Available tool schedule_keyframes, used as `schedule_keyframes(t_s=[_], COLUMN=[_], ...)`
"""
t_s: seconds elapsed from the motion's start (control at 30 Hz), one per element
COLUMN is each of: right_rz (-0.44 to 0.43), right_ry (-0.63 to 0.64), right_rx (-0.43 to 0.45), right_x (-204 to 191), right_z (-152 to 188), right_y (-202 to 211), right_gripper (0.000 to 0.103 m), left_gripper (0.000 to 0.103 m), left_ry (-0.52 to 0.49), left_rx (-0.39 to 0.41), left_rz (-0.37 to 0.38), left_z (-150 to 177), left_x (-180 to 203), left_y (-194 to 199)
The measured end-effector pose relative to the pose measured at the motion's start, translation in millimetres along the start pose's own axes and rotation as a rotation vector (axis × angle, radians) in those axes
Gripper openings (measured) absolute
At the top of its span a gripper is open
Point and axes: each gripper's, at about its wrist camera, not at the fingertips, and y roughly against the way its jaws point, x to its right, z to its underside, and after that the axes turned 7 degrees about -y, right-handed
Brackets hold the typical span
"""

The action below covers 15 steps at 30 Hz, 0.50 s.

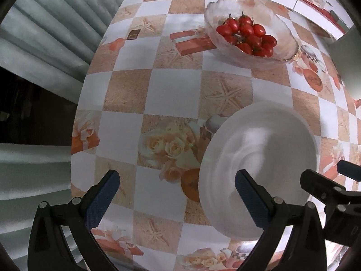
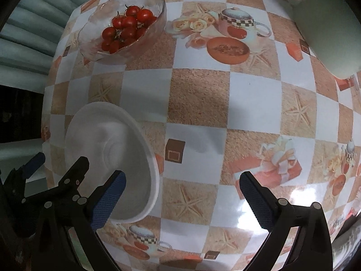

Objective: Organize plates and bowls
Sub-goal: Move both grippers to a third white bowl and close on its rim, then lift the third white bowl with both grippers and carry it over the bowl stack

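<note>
Jaws of both grippers gape empty over white bowl [image 1: 259,158]; no writing legible.

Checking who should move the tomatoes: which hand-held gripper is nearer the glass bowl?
Neither clearly. The left hand-held gripper and right hand-held gripper both straddle the white bowl's rim, well short of the glass bowl.

Open tablecloth [image 2: 198,99] between bowls [image 2: 108,158]
</note>
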Motion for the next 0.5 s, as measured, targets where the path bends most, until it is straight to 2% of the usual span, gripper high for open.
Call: schedule_keyframes(t_s=[0.07, 0.13, 0.17, 0.2, 0.23, 0.33, 0.4, 0.43, 0.5], right_rz=[-0.001, -0.002, -0.003, -0.003, -0.005, -0.04, -0.067, -0.069, -0.086], right_ry=[0.005, 0.005, 0.004, 0.005, 0.005, 0.003, 0.015, 0.022, 0.029], right_rx=[-0.004, -0.016, -0.014, -0.012, -0.014, -0.019, -0.021, -0.022, -0.031], right_x=[-1.6, -2.9, -3.4, -3.6, -3.6, -4.2, -11.3, -12.7, -16.6], right_z=[-0.5, -1.1, -0.8, -0.6, -0.6, -0.3, 2.6, 3.2, 5.7], right_y=[-2.8, -6.9, -7.8, -8.2, -9.0, -11.4, -14.9, -15.2, -16.1], right_gripper=[0.082, 0.082, 0.076, 0.062, 0.059, 0.045, 0.033, 0.03, 0.017], left_gripper=[0.093, 0.08, 0.071, 0.063, 0.061, 0.042, 0.025, 0.025, 0.024], left_ry=[-0.012, -0.021, -0.023, -0.024, -0.025, -0.028, -0.057, -0.073, -0.094], left_rx=[-0.008, -0.019, -0.03, -0.039, -0.047, -0.037, -0.034, -0.032, -0.022], left_rz=[0.018, 0.029, 0.036, 0.046, 0.058, 0.108, 0.121, 0.113, 0.095], left_z=[-1.8, -3.1, -3.3, -3.4, -3.2, -2.8, -4.3, -4.8, -6.6], left_x=[0.6, 1.2, 1.6, 1.7, 1.6, 2.9, 8.7, 12.4, 16.3], left_y=[-4.9, -8.7, -11.7, -14.3, -16.7, -17.2, -16.3, -15.3, -13.4])
